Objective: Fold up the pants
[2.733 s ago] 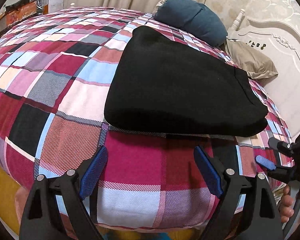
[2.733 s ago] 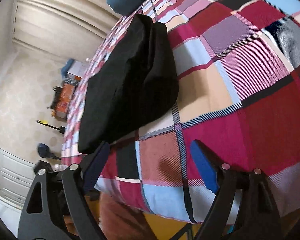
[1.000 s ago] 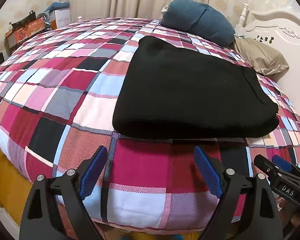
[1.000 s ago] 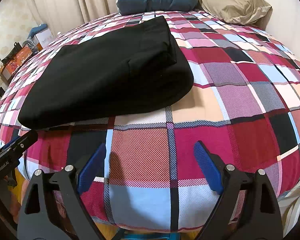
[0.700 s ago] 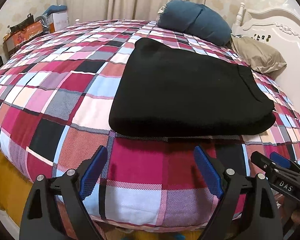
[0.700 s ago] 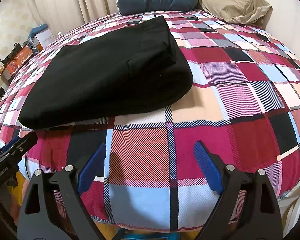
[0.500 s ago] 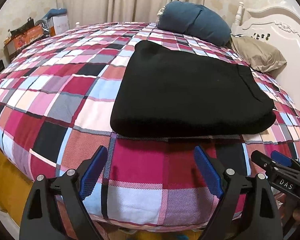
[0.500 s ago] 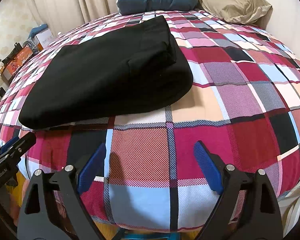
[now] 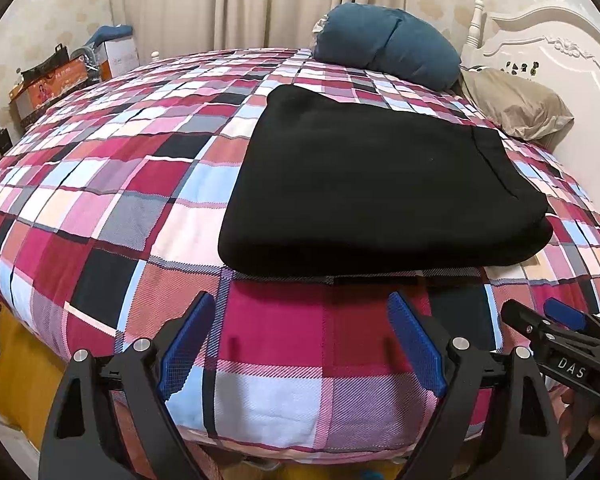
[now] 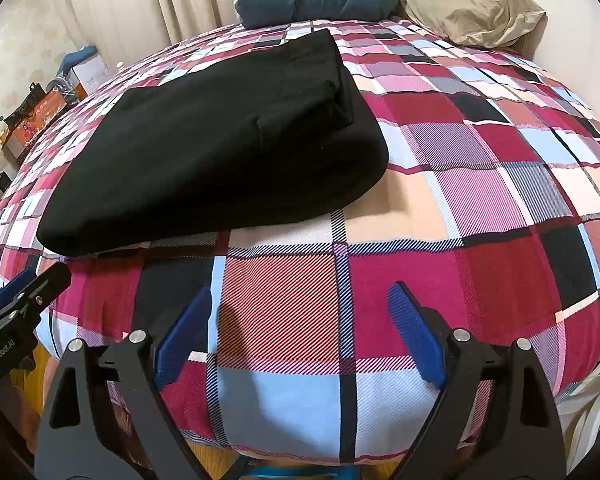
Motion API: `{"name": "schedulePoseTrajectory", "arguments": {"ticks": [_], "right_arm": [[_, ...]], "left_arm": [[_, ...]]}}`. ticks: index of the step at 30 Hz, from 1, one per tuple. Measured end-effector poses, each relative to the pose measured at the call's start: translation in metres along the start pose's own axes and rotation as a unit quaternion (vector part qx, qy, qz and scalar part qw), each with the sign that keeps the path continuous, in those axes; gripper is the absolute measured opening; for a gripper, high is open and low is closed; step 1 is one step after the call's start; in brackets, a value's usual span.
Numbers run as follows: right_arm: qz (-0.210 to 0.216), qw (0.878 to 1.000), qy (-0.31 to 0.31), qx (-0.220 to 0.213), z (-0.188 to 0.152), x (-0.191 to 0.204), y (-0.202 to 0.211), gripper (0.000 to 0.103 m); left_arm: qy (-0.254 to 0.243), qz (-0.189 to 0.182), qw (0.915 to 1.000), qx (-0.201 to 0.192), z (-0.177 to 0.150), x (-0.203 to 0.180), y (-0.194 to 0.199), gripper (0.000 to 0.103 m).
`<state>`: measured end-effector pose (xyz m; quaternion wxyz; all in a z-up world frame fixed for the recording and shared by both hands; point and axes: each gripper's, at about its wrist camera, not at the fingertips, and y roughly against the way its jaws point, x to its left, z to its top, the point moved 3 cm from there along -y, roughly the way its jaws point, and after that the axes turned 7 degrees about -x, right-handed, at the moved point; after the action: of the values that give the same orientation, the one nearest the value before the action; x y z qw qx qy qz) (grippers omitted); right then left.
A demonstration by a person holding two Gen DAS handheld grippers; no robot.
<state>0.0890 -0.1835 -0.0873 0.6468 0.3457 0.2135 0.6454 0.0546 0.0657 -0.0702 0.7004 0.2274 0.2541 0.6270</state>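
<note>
The black pants [image 9: 372, 188] lie folded in a flat rectangle on the plaid bedspread [image 9: 100, 184]; they also show in the right wrist view [image 10: 220, 148]. My left gripper [image 9: 300, 340] is open and empty, held at the bed's near edge, just short of the pants' front fold. My right gripper [image 10: 300, 332] is open and empty at the near edge, to the right of the pants. Each gripper shows in the other's view: the right one at the lower right [image 9: 556, 328], the left one at the lower left [image 10: 24, 292].
A blue pillow [image 9: 384, 56] and a tan pillow [image 9: 516, 104] lie at the head of the bed by the white headboard [image 9: 560, 52]. Boxes and clutter [image 9: 60, 76] stand beyond the far left side. Curtains hang behind.
The pants lie as before. Both grippers stayed open; the left wrist view shifted slightly, and the right gripper levelled from its tilted pose 2.7 s ago.
</note>
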Motion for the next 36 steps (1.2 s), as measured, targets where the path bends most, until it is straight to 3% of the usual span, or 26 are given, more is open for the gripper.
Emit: {"name": "schedulePoseTrajectory", "arguments": {"ticks": [12,22,25,27,29,31,36], "right_arm": [[0.0,1.0,0.0,0.0,0.0,0.0,0.0,0.09],[0.0,1.0,0.0,0.0,-0.001,0.001,0.001,0.09],[0.0,1.0,0.002,-0.001,-0.002,0.003,-0.001,0.09],[0.0,1.0,0.005,-0.002,-0.003,0.004,-0.002,0.09],[0.0,1.0,0.011,-0.003,-0.004,0.004,-0.002,0.09],[0.005,1.0,0.013,-0.006,-0.003,0.003,0.001,0.09],[0.016,0.999,0.0,-0.028,0.035,-0.014,0.026,0.09]], "left_arm": [[-0.04,0.018,0.9987,-0.027,0.007,-0.01,0.01,0.087],[-0.044,-0.006,0.9987,-0.025,0.007,-0.018,0.014,0.087],[-0.032,0.019,0.9978,-0.055,0.008,-0.018,0.021,0.092],[-0.02,0.0,0.9966,-0.079,0.012,-0.018,0.025,0.092],[-0.019,-0.042,0.9951,-0.088,0.021,-0.021,0.026,0.092],[-0.028,-0.061,0.9939,-0.088,0.034,-0.022,0.023,0.092],[-0.013,-0.046,0.9954,-0.084,0.09,0.025,-0.011,0.092]]}}
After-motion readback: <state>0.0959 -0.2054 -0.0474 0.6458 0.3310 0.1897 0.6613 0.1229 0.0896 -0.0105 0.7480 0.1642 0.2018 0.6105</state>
